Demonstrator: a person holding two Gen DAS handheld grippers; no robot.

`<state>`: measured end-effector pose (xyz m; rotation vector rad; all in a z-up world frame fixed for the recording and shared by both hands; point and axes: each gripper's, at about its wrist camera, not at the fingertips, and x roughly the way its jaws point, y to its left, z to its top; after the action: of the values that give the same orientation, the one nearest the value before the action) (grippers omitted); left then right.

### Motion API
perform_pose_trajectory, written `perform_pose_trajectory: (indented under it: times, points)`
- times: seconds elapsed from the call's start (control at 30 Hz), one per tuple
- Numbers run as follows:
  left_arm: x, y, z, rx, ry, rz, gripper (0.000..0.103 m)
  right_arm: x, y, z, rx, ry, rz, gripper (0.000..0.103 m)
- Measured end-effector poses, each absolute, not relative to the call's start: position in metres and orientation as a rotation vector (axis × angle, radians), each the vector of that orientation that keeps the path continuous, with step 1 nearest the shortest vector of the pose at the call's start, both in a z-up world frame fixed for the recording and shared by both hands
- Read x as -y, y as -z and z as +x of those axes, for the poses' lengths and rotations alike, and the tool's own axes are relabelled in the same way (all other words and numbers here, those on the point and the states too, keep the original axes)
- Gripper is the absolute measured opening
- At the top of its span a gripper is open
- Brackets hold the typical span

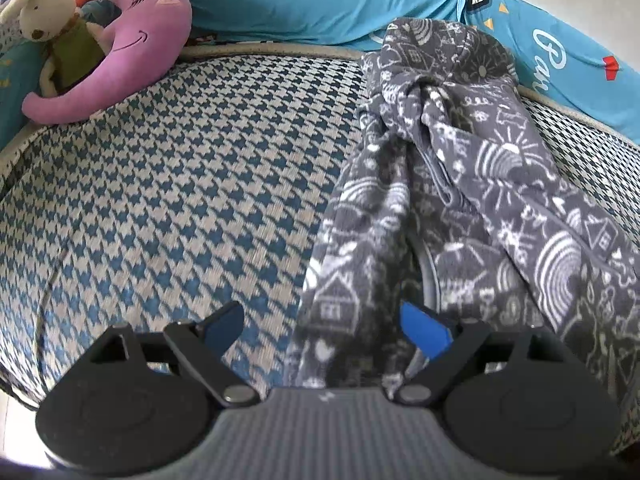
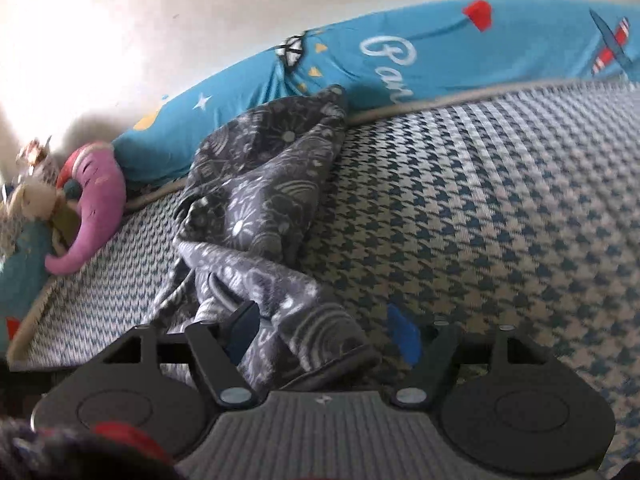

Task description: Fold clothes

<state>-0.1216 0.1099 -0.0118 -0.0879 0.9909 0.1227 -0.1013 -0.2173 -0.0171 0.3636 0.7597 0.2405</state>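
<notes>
A grey fleece garment (image 1: pixel 460 184) with white doodle prints lies crumpled in a long heap on the blue-and-cream houndstooth mattress (image 1: pixel 180 184). In the left wrist view it runs from the far bolster down to my left gripper (image 1: pixel 324 328), which is open, its right blue pad (image 1: pixel 424 334) over the cloth's near end and its left pad over bare mattress. In the right wrist view the same garment (image 2: pixel 256 208) stretches from the far bolster toward my right gripper (image 2: pixel 324 332), which is open with the garment's near edge lying between its fingers.
A long turquoise bolster (image 1: pixel 320 4) with stars and lettering lines the far edge, also visible as a bolster (image 2: pixel 440 64) against the white wall. A purple plush elephant (image 1: pixel 132 48) and a beige plush rabbit (image 1: pixel 44 12) sit at the far left corner. Mattress (image 2: pixel 500 208) stretches right.
</notes>
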Motion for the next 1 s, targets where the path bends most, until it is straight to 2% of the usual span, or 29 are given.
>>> perform_pose_trajectory:
  times: [0.23, 0.3, 0.37, 0.4, 0.47, 0.53, 0.73, 1.0]
  points:
    - [-0.114, 0.016, -0.130, -0.986, -0.135, -0.087, 0.090, 0.225, 0.032, -0.088, -0.794, -0.282, 0.480, 0.074]
    - [-0.118, 0.017, -0.132, -0.989, -0.142, -0.097, 0.090, 0.225, 0.034, -0.088, -0.809, -0.299, 0.479, 0.071]
    - [-0.122, 0.018, -0.132, -0.995, -0.153, -0.108, 0.090, 0.220, 0.033, -0.090, -0.819, -0.309, 0.431, 0.049]
    - [-0.124, 0.019, -0.132, -0.999, -0.159, -0.113, 0.090, 0.217, 0.032, -0.092, -0.818, -0.314, 0.408, 0.044]
    - [-0.128, 0.020, -0.132, -1.005, -0.175, -0.122, 0.090, 0.212, 0.028, -0.098, -0.808, -0.313, 0.368, 0.021]
    - [-0.133, 0.021, -0.132, -1.015, -0.191, -0.136, 0.090, 0.207, 0.022, -0.105, -0.783, -0.310, 0.338, 0.016]
    - [-0.143, 0.024, -0.133, -1.042, -0.244, -0.161, 0.090, 0.186, 0.001, -0.137, -0.665, -0.316, 0.253, 0.012]
    - [-0.166, 0.008, -0.140, -0.982, -0.299, -0.245, 0.090, 0.128, -0.023, -0.173, -0.576, -0.470, 0.193, 0.012]
